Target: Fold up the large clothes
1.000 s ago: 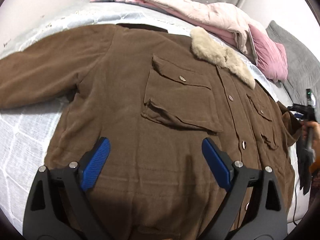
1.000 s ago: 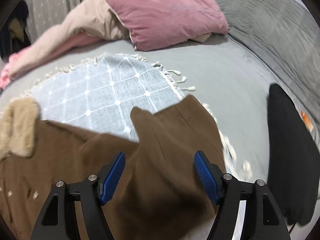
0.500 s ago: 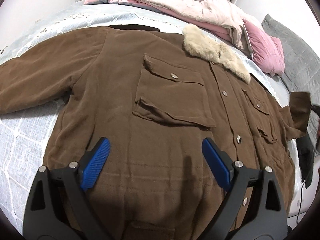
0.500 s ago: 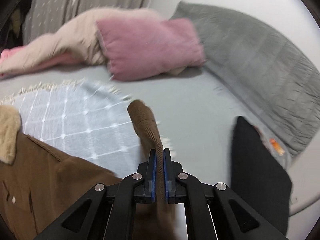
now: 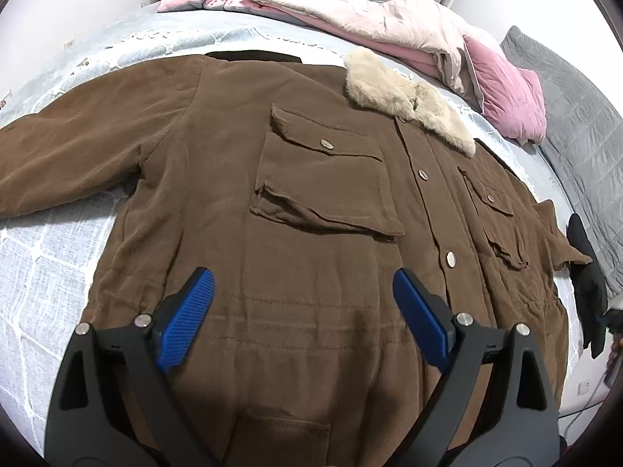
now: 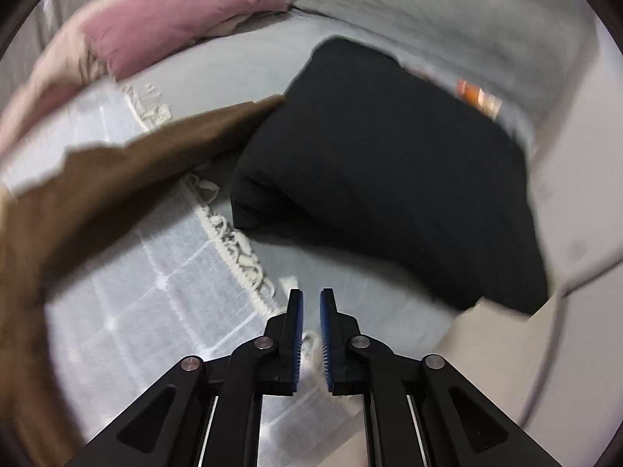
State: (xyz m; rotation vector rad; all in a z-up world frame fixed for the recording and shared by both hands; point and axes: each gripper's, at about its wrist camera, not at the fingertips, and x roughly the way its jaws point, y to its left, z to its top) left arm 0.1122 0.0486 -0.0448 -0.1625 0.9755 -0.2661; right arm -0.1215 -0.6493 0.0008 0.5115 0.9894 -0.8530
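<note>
A brown corduroy jacket (image 5: 296, 202) lies spread front-up across a pale checked blanket (image 5: 43, 272) on a bed (image 5: 545, 163), filling most of the left wrist view. Blanket shows bare to the left of the jacket's body and beyond its far edge, where a pile of pink bedding (image 5: 350, 19) runs along the far side of the bed. A pink pillow (image 5: 510, 97) rests at the far right, against a grey quilt (image 5: 576, 109). On the right the room is tighter: the jacket's right sleeve (image 6: 128, 179) reaches out past the blanket's fringed edge (image 6: 233, 241), its cuff touching a folded black garment (image 6: 389, 179) that lies near the bed's right edge. The left sleeve (image 5: 78, 148) stretches flat toward the left edge of the view.

The jacket is buttoned, with a tan fur collar (image 5: 409, 97) at its far end, two flapped chest pockets (image 5: 323, 186) and silver snaps down the front. Its cloth lies mostly smooth, with light wrinkles near the hem.

The left gripper (image 5: 303, 311) hovers over the jacket's lower front, jaws wide and holding nothing. The right gripper (image 6: 310, 334) sits over the blanket's fringe to the right of the jacket, jaws narrow with a slim gap between the blue pads (image 6: 296, 338), nothing between them; that view is motion-blurred.
</note>
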